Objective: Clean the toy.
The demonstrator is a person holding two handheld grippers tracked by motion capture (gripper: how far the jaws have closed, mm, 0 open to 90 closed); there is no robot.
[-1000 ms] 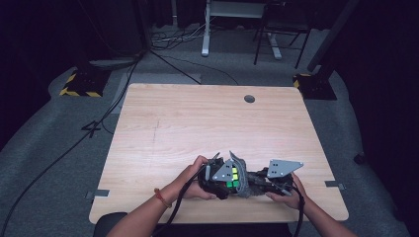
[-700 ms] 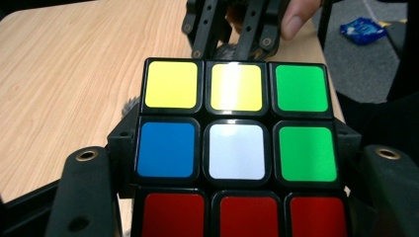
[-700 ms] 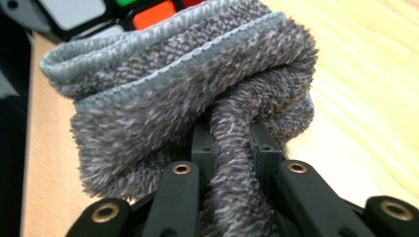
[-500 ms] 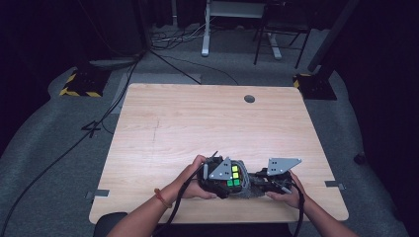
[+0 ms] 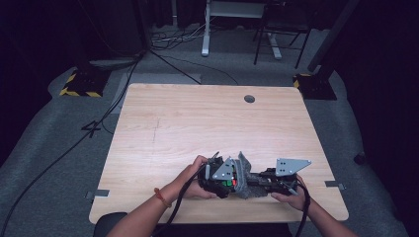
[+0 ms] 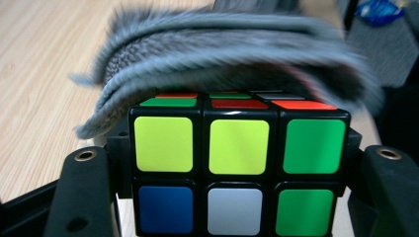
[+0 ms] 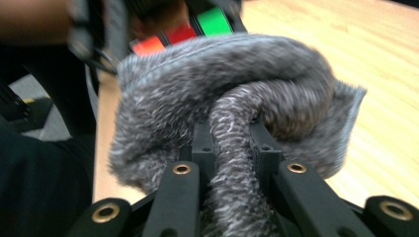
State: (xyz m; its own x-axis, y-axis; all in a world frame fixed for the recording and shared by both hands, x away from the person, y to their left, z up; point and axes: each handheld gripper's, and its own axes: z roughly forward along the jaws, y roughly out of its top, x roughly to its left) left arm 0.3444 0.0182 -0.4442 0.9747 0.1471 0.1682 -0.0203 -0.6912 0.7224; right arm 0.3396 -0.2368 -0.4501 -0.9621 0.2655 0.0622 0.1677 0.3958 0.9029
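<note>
Left gripper view puts the puzzle cube (image 6: pixel 239 168) square between that gripper's two black jaws, which clamp its side faces: a stiff, light plastic block with slick stickered tiles, so flat opposite faces are the sound place to hold it, and a hold across a corner would likely slip or twist a layer. Its near face shows yellow, yellow, green above blue, white, green, with red and green tiles on top. Draped over that top lies the grey cloth (image 7: pixel 232 94), soft, fuzzy and limp; the right gripper (image 7: pixel 236 148) pinches a bunched fold of it tight, which suits a thing with no shape of its own. From the high view, the left gripper (image 5: pixel 217 178), cube and cloth sit close to the table's (image 5: pixel 197 118) near edge, right of its middle.
</note>
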